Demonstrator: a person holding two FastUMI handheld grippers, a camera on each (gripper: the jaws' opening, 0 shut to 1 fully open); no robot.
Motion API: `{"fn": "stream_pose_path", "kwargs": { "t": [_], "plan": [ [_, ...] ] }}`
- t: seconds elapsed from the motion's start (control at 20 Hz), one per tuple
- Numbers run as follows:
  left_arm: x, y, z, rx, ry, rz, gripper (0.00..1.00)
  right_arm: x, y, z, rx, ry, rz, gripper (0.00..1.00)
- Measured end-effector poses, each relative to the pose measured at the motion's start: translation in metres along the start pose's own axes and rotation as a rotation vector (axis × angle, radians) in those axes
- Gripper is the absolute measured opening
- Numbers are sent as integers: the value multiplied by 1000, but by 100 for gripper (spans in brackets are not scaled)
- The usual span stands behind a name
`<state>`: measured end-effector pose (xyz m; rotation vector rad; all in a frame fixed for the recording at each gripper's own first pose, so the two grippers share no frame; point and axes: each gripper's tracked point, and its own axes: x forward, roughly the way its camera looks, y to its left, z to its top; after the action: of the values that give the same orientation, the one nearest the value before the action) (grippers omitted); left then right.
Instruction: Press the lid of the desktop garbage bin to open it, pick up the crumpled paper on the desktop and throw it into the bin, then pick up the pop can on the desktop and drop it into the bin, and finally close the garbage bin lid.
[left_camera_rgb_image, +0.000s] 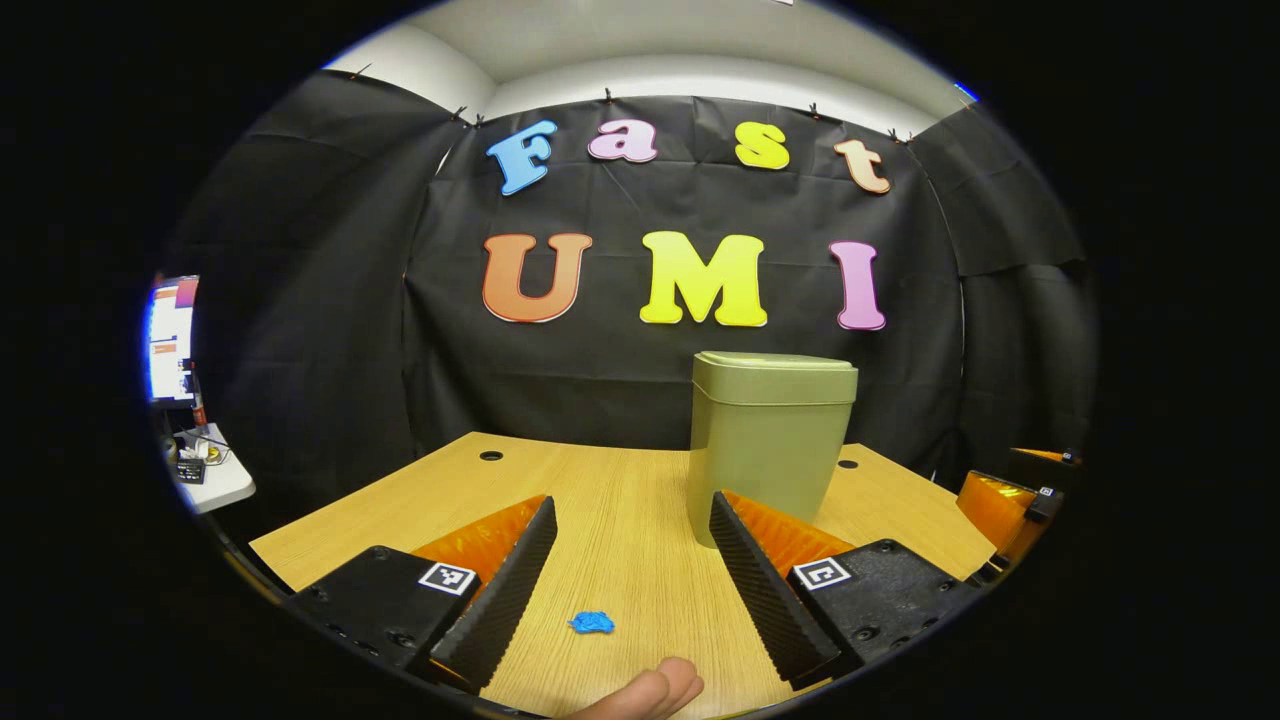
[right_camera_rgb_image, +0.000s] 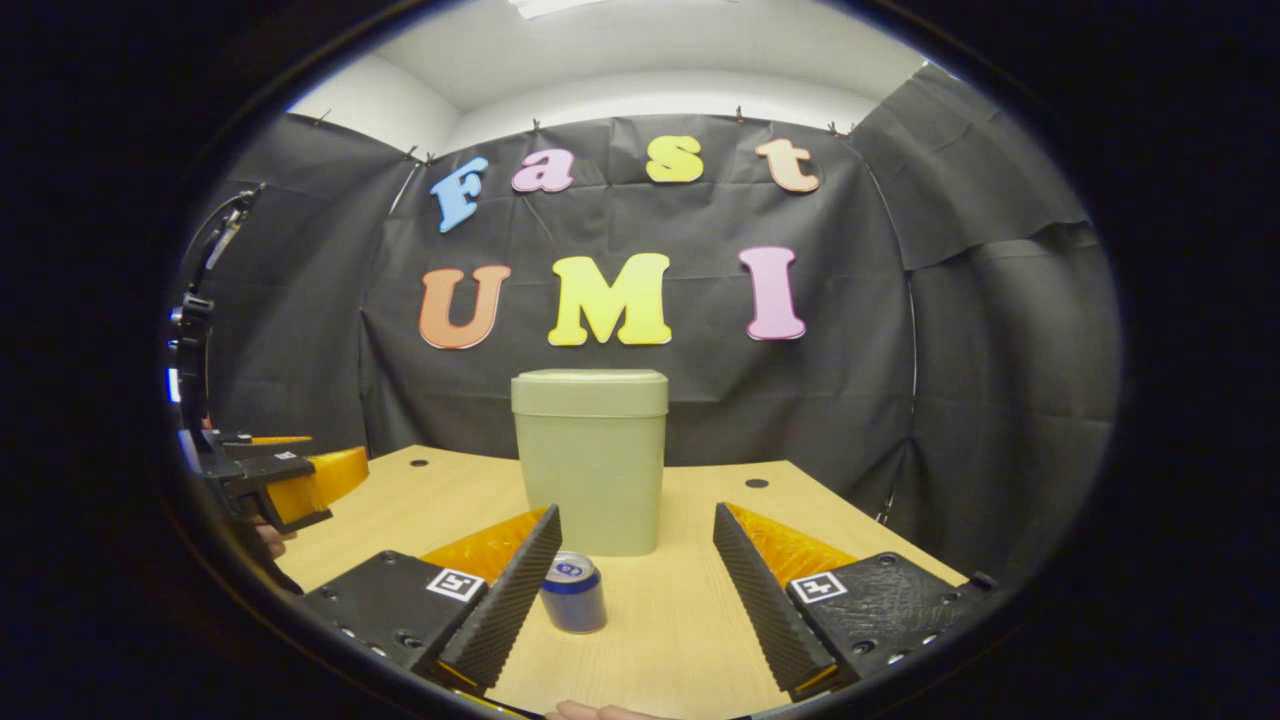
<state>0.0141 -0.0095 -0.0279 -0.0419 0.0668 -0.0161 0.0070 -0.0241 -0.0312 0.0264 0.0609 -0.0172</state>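
Two grippers are up over the light wooden table (left_camera_rgb_image: 620, 500), and we hold one in each hand. In the left gripper view, our left gripper (left_camera_rgb_image: 633, 560) has its fingers wide apart with nothing between them. A small blue crumpled paper (left_camera_rgb_image: 591, 623) lies on the table between the fingers, near the front edge, and touches neither finger. A fingertip of our hand (left_camera_rgb_image: 650, 692) peeks in just below it. The tall green plastic garbage bin (left_camera_rgb_image: 768, 440) stands farther back with its lid down flat. It sits behind the right finger, and there is bare table to its left. At the right edge we see the other gripper (left_camera_rgb_image: 1010, 510), well apart from the bin.

In the right gripper view, our right gripper (right_camera_rgb_image: 636, 570) is wide open too and holds nothing. A short blue and silver pop can (right_camera_rgb_image: 573, 593) stands upright just beside its left finger. We cannot tell if they touch. The bin stands just behind the can, with open table on both sides.
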Motion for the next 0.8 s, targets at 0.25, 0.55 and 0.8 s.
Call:
{"fn": "stream_pose_path", "kwargs": {
  "t": [0.25,0.55,0.8],
  "plan": [
    [1,-3,-3,21,6,-5,99,7,5,9,2,-9,12,95],
    [4,-2,-10,33,25,-6,99,27,26,28,-2,6,34,82],
    [9,6,-12,28,34,25,99,55,60,49,-15,42,96,48]
  ]
}}
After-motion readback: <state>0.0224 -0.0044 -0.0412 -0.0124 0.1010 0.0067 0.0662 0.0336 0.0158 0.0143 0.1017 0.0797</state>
